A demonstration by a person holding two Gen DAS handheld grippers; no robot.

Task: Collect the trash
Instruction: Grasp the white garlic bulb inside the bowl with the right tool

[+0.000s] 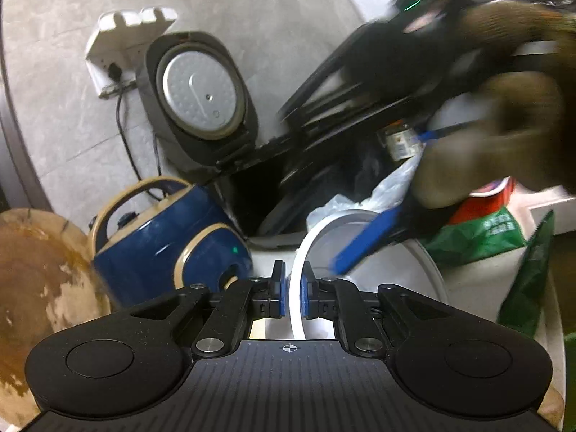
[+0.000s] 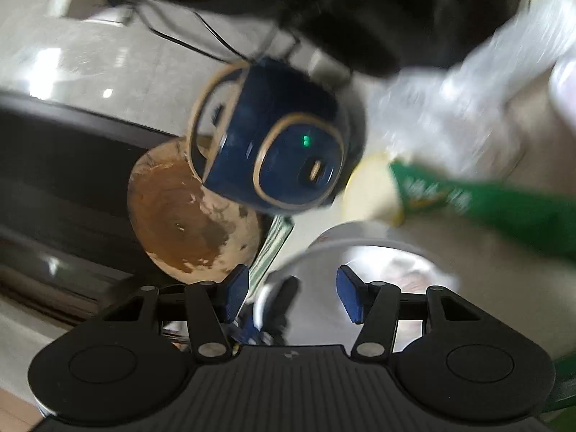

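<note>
Both grippers are matte black: the left gripper (image 1: 291, 297) and right gripper (image 2: 292, 297) carry blue finger pads, silver pivot screws, a ribbed top plate (with a small crosshair mark) and round side discs.

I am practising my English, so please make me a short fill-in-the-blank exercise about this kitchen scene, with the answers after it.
1. The left tongs are shut on the thin ____ rim of a white bowl.
2. The blue kettle has a small ____ light on its front.
3. The right tongs stand ____, with nothing pressed between the pads.
4. The rice cooker behind the kettle has its lid ____.

Missing words: white; green; open; open
</note>
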